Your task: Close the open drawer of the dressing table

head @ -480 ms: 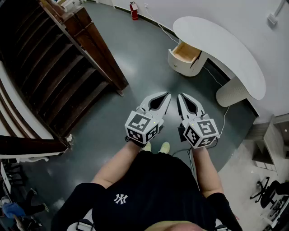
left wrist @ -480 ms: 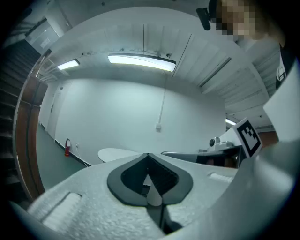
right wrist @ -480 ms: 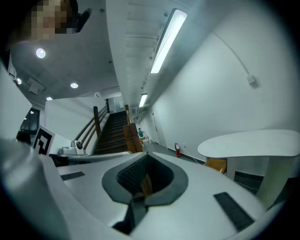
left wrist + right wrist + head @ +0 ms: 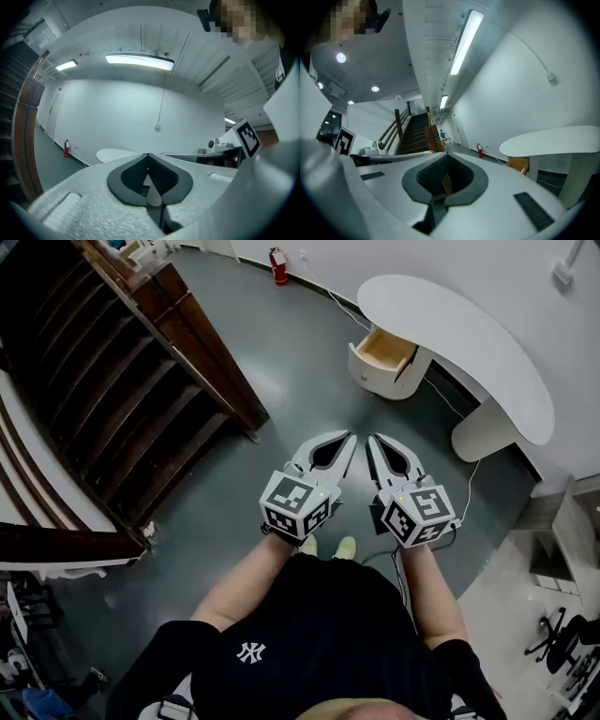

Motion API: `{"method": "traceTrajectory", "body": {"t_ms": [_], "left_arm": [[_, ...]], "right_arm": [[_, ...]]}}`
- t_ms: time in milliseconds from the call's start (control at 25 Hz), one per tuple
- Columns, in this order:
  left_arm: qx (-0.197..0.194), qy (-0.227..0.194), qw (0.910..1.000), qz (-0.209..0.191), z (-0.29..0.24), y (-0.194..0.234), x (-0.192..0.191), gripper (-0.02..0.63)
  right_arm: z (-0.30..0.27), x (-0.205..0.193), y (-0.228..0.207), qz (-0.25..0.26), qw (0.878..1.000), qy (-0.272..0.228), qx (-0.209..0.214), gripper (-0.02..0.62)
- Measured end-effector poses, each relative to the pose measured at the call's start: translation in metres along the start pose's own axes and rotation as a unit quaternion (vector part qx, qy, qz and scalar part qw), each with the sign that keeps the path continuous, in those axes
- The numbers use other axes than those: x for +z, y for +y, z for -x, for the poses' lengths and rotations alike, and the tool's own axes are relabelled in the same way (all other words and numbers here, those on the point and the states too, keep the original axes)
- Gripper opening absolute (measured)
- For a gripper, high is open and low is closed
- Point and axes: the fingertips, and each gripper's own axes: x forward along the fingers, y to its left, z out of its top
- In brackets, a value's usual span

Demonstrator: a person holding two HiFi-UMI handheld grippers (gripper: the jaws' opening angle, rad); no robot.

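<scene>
A white dressing table (image 4: 469,334) with a curved top stands by the far wall at the upper right of the head view. Its drawer (image 4: 386,351) is pulled out toward me, showing a bare wooden inside. My left gripper (image 4: 349,437) and right gripper (image 4: 371,439) are held side by side at mid-frame, well short of the drawer, both shut with nothing between their tips. The right gripper view shows the table top (image 4: 553,139) and the drawer's wooden side (image 4: 518,165) at the right. In the left gripper view the table top (image 4: 117,153) lies far off, behind the shut tips (image 4: 148,154).
A dark wooden staircase (image 4: 112,381) with a brown end post fills the left of the head view. A red fire extinguisher (image 4: 277,262) stands by the far wall. A cable (image 4: 450,399) runs along the floor under the table. A grey shelf (image 4: 562,540) is at the right.
</scene>
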Motion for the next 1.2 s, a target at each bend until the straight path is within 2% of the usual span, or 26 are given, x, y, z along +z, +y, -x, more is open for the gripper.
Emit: {"method": "traceTrajectory", "body": {"t_ms": [240, 720, 960, 1200], "left_arm": [[0.017, 0.005, 0.9998, 0.000, -0.006, 0.009, -0.004, 0.009], [0.043, 0.018, 0.9989, 0.000, -0.049, 0.027, -0.020, 0.010], [0.033, 0.024, 0.9991, 0.000, -0.082, 0.045, -0.029, 0.009], [0.016, 0.029, 0.9994, -0.003, -0.134, 0.090, -0.039, 0.011]], "right_arm": [[0.008, 0.000, -0.028, -0.050, 0.999, -0.014, 0.000, 0.017], [0.010, -0.011, -0.096, -0.093, 0.995, -0.012, -0.025, 0.017], [-0.016, -0.020, -0.123, -0.098, 0.994, 0.003, -0.039, 0.018], [-0.073, -0.031, -0.162, -0.101, 0.993, 0.023, -0.057, 0.018]]}}
